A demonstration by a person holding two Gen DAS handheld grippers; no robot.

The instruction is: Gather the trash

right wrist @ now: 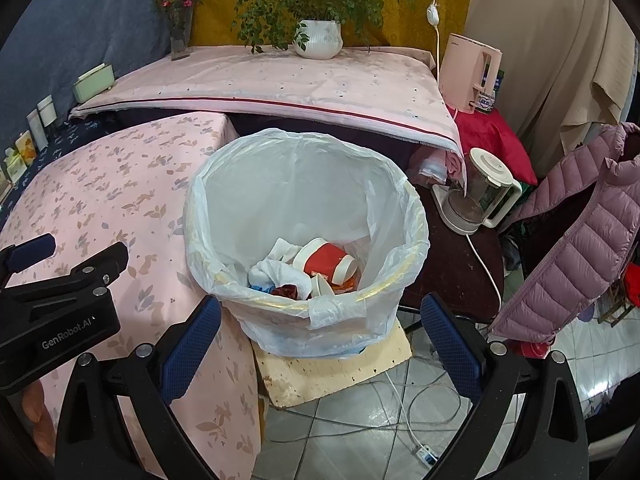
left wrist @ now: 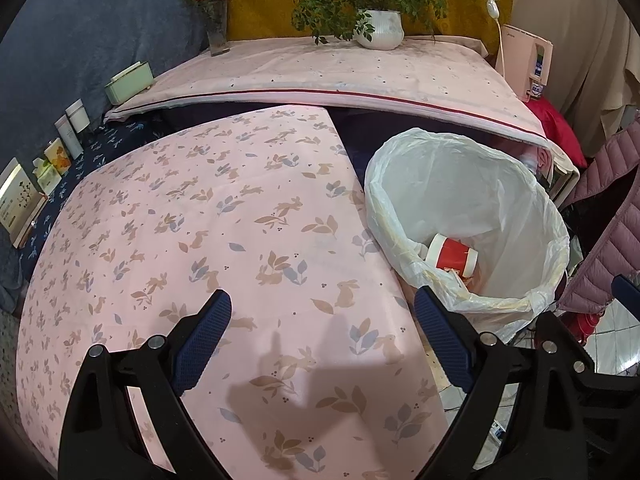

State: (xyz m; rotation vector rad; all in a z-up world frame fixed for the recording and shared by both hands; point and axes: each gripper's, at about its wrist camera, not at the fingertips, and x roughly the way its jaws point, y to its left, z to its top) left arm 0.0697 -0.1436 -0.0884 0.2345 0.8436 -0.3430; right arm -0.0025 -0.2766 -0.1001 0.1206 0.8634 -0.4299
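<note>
A trash bin lined with a white plastic bag stands beside the pink rabbit-print table. Inside lie a red and white paper cup, crumpled white tissue and other scraps. The bin and the cup also show in the left wrist view. My left gripper is open and empty above the table's near part. My right gripper is open and empty just in front of the bin's near rim. The left gripper's body shows at the left in the right wrist view.
A higher table with a potted plant and a flower vase stands behind. A glass kettle and a pink appliance are at the right. A mauve puffer jacket hangs nearby. Cables lie on the tiled floor.
</note>
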